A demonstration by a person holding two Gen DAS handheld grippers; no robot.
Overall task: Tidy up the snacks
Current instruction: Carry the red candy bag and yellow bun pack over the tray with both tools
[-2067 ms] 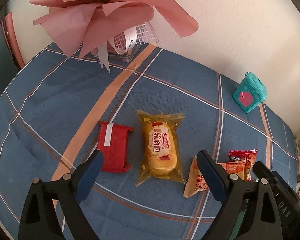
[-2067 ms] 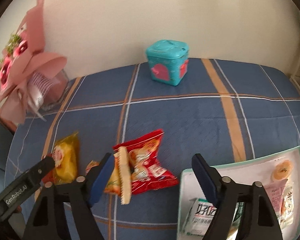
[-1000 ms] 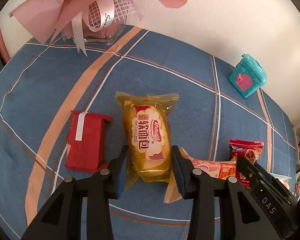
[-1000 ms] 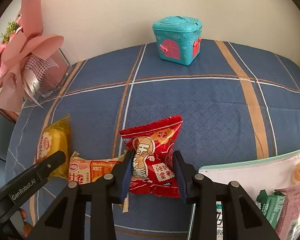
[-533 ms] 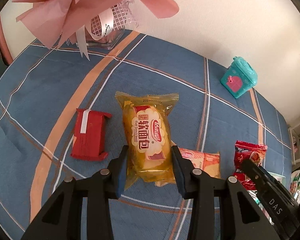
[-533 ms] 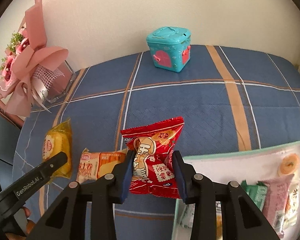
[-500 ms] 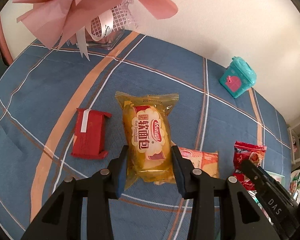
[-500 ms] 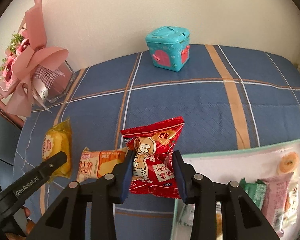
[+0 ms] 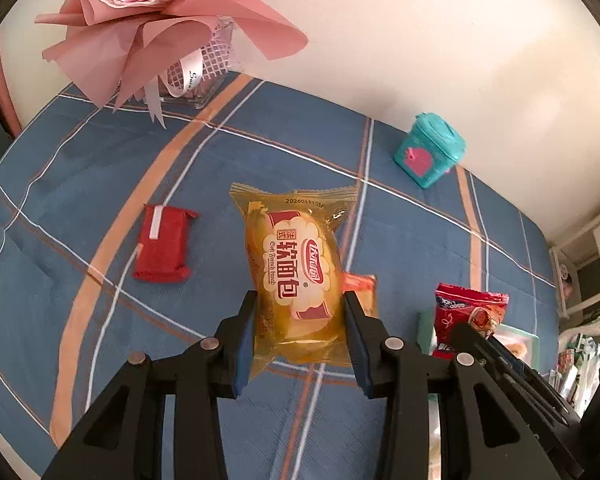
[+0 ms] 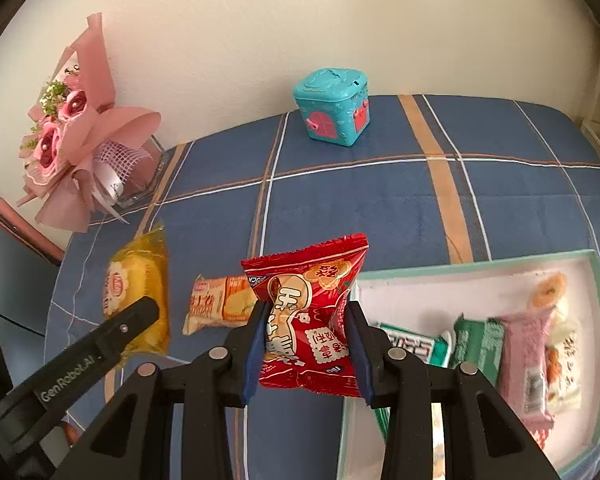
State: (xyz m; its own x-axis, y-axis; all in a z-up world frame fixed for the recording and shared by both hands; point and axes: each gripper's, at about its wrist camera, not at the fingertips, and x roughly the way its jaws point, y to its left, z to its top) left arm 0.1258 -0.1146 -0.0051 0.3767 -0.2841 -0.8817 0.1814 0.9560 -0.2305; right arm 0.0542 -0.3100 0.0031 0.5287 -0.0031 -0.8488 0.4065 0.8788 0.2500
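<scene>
My left gripper (image 9: 300,336) is shut on a yellow soft-bread packet (image 9: 294,268) and holds it above the blue plaid tablecloth; the packet also shows in the right wrist view (image 10: 138,292). My right gripper (image 10: 305,348) is shut on a red snack bag (image 10: 311,312), lifted beside the left edge of a mint-rimmed white tray (image 10: 459,268); the bag also shows in the left wrist view (image 9: 467,316). An orange snack packet (image 10: 220,300) lies on the cloth between the two. A red packet (image 9: 162,244) lies flat at the left.
The tray holds several packets, among them a green one (image 10: 475,338) and a pink one (image 10: 527,344). A teal house-shaped box (image 10: 331,108) stands near the wall. A pink bouquet (image 10: 76,140) in a clear vase stands at the back left. The table edge is close at the left.
Both grippers shut on their packets about a second ago and have since lifted them. The right gripper has moved toward the tray, so more of the tray shows.
</scene>
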